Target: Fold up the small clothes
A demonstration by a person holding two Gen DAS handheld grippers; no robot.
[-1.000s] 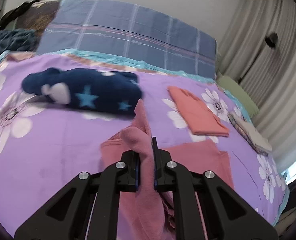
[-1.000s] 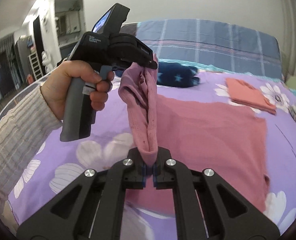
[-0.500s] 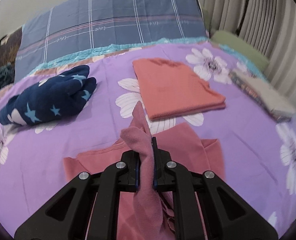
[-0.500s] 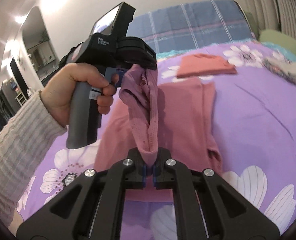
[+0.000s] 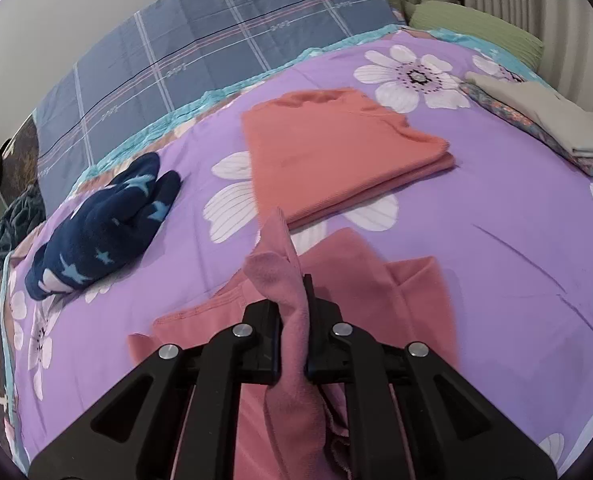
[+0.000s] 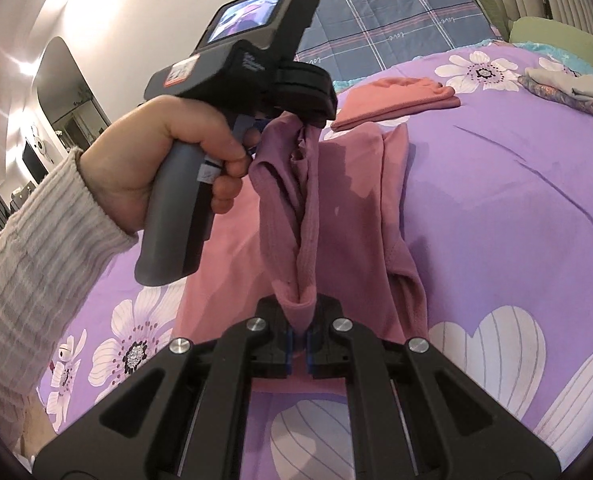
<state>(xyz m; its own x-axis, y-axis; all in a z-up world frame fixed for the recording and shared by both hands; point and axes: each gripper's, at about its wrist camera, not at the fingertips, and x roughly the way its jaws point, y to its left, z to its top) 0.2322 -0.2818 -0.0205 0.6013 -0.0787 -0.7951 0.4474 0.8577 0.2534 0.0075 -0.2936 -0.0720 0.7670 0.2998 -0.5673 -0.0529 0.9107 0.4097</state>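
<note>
Fabric fills both my tongs: my left gripper (image 5: 292, 312) and right gripper (image 6: 299, 334) each clamp an edge of the pink garment (image 6: 360, 184), lifted over the purple flowered bedspread (image 5: 516, 240). Beyond lies a folded orange garment (image 5: 336, 152). Pillow stitching reads "love" (image 6: 400, 35).

Left wrist view: rides low behind the left gripper (image 5: 292, 312), close over the bed (image 5: 496, 240), facing the headboard (image 5: 216, 40).
Right wrist view: behind the right gripper (image 6: 299, 320), facing the left gripper (image 6: 312, 116) at close range.
Shared: pink garment (image 5: 376, 280) (image 6: 360, 168), folded orange top (image 5: 336, 152) (image 6: 396, 96).
</note>
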